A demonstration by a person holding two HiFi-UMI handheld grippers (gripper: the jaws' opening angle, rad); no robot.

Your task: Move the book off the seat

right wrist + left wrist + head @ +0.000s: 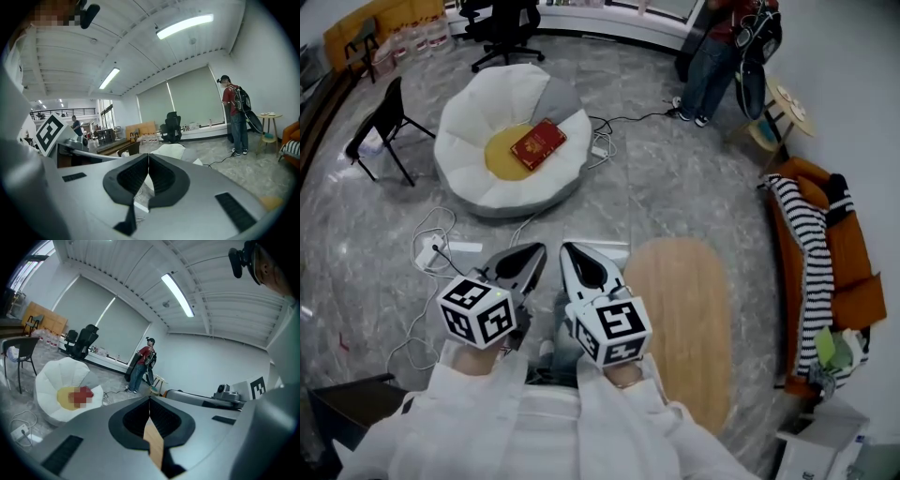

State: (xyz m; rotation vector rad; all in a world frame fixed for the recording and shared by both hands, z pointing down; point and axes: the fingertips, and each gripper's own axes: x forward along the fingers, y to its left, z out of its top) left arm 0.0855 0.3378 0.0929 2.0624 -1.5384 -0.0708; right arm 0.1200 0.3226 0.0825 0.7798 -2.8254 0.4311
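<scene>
A red book (538, 143) lies on the yellow centre of a white flower-shaped seat (478, 112) on the floor ahead. Both grippers are held close to the person's body, well short of the seat. My left gripper (534, 251) is shut with nothing in it. My right gripper (566, 249) is shut and empty too, its tips next to the left one's. In the left gripper view the seat (56, 380) shows at the left, far off. The right gripper view shows the seat's white top (173, 151) just past the jaws.
A black chair (384, 127) stands left of the seat. Cables and a power strip (441, 248) lie on the floor between me and the seat. An oval wooden table (689, 319) is at my right, an orange sofa (834, 272) beyond it. A person (717, 56) stands at the back.
</scene>
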